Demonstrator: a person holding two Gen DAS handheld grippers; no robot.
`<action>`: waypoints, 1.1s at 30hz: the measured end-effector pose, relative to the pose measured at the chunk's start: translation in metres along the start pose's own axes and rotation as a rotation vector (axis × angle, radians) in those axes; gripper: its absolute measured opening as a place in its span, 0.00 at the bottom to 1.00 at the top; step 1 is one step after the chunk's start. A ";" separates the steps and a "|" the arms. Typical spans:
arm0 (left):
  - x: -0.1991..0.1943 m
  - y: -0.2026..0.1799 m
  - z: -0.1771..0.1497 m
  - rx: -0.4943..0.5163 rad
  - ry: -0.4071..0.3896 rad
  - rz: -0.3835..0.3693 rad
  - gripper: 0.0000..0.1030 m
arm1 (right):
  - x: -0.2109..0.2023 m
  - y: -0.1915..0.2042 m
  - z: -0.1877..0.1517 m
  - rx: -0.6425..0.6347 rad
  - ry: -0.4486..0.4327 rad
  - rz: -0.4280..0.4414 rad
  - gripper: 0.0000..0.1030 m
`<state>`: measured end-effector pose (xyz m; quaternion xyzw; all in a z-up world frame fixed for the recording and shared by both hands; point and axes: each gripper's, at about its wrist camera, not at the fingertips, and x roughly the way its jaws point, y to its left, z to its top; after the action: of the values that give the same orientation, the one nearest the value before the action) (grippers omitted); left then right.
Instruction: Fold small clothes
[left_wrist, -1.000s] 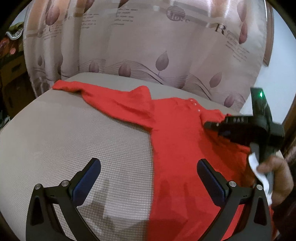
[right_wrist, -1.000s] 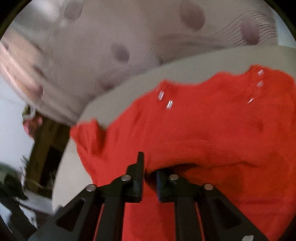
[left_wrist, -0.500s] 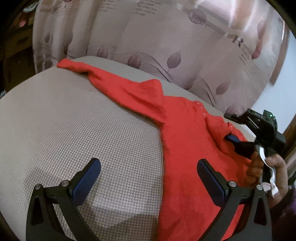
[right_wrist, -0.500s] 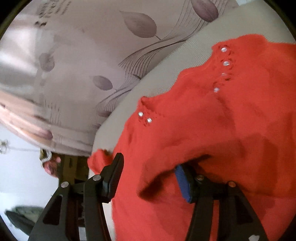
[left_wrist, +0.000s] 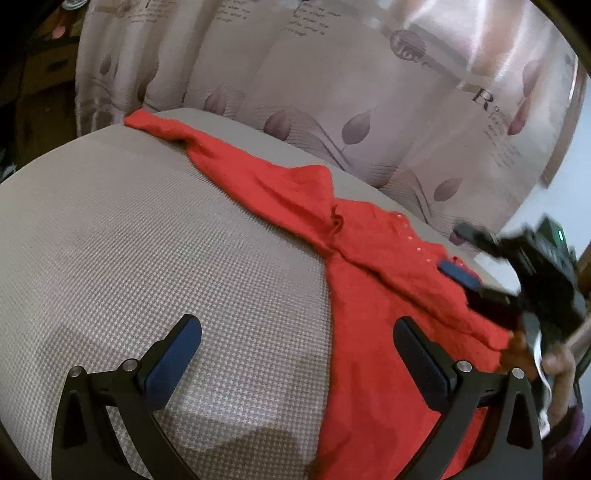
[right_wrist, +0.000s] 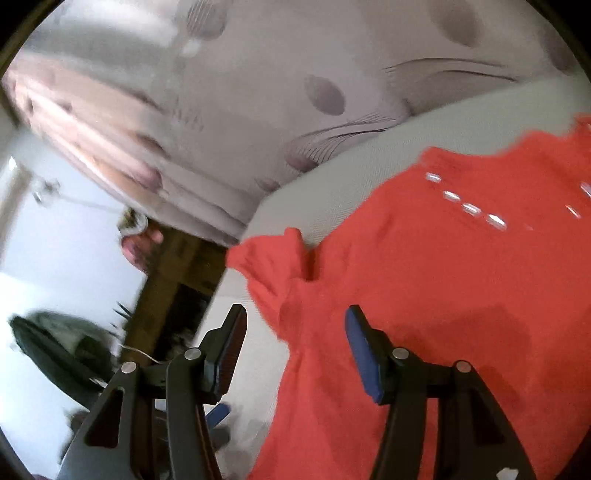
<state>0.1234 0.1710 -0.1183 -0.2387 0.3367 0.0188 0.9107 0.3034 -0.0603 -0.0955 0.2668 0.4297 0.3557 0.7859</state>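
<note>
A small red knitted sweater (left_wrist: 369, 295) lies spread on a grey woven cushion (left_wrist: 147, 258), one long sleeve (left_wrist: 207, 147) stretched to the far left. Small buttons (left_wrist: 417, 247) mark its neckline. My left gripper (left_wrist: 295, 332) hovers open over the sweater's left edge with nothing between its fingers. My right gripper (left_wrist: 465, 254) hangs open at the sweater's right shoulder. In the right wrist view that gripper (right_wrist: 295, 317) stands open just above the sweater (right_wrist: 443, 295), whose short folded sleeve end (right_wrist: 266, 258) lies ahead of it; the pads press on nothing.
A pale curtain (left_wrist: 332, 74) with a leaf pattern hangs right behind the cushion. A person's hand (left_wrist: 561, 369) holds the right gripper at the right edge. Dark furniture (right_wrist: 173, 280) and a white wall show beyond the cushion's edge.
My right gripper was shut on a fold of red fabric, then opened and let it drop; it has since drawn back a little. The left view shifted and rolled slightly.
</note>
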 end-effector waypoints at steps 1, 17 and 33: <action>0.000 -0.003 0.001 0.010 -0.001 -0.005 1.00 | -0.010 -0.005 -0.004 0.010 -0.010 -0.011 0.53; 0.030 0.088 0.116 -0.031 0.091 -0.002 0.90 | -0.118 -0.074 -0.042 0.024 -0.125 -0.266 0.61; 0.151 0.185 0.214 -0.322 0.143 0.011 0.59 | -0.122 -0.076 -0.048 0.041 -0.144 -0.238 0.64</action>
<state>0.3328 0.4111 -0.1492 -0.3802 0.3943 0.0602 0.8345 0.2407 -0.1963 -0.1149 0.2548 0.4083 0.2309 0.8456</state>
